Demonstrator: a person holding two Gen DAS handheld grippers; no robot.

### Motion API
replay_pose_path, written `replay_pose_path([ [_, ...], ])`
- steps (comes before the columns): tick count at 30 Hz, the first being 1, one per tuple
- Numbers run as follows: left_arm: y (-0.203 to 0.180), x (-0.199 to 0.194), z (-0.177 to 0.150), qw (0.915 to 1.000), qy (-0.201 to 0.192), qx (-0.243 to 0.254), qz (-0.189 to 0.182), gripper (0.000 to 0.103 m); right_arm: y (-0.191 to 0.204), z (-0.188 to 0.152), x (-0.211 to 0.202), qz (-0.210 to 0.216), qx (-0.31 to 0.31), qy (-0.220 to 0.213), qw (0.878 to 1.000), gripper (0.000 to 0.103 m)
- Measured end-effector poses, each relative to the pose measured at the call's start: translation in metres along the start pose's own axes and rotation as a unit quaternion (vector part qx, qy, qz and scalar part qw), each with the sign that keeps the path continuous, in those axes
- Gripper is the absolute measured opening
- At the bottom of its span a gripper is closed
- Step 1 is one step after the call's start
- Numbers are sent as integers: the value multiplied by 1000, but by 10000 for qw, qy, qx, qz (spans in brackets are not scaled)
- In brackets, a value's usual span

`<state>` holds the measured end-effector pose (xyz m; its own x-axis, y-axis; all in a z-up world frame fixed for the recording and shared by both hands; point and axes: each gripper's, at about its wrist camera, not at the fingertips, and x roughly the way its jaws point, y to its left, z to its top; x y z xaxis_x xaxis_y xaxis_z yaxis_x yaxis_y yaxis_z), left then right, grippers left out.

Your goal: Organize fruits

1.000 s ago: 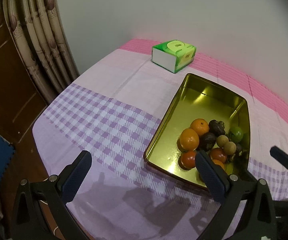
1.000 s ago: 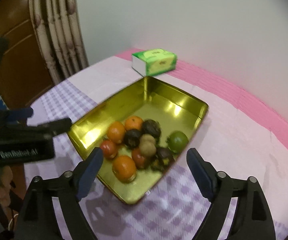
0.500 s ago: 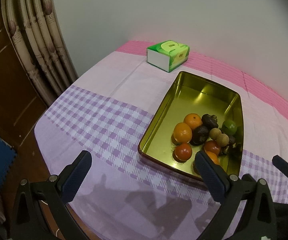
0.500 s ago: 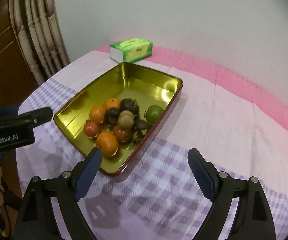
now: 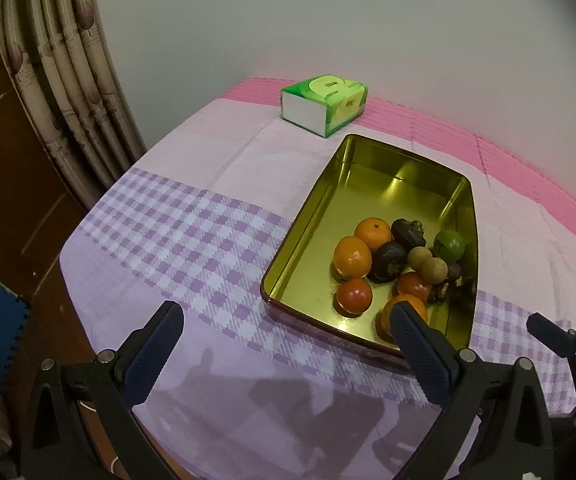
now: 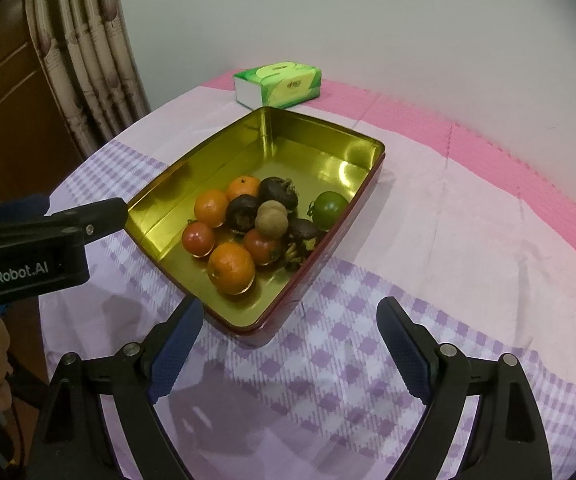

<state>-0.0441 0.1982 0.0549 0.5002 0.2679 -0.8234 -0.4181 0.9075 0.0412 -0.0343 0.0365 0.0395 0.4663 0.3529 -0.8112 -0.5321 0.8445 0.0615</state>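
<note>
While both the left tongs [image 5: 286, 354] and right tongs [image 6: 289, 354] stood spread and empty, the fruits [image 6: 254, 222] lay clustered in the gold tin's [image 6: 176, 184] near end on the worktop [image 6: 447, 208].

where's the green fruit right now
The green fruit sits inside the gold tin, against its right wall in the right wrist view, just right of the dark fruits.
</note>
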Motion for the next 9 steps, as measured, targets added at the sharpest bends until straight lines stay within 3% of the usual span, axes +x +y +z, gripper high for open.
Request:
replay_pose_path([
  [9, -2, -2, -1, 9999, -1, -13, -105, 103, 0, -1, 4, 38, 33, 78, 10000, 89],
])
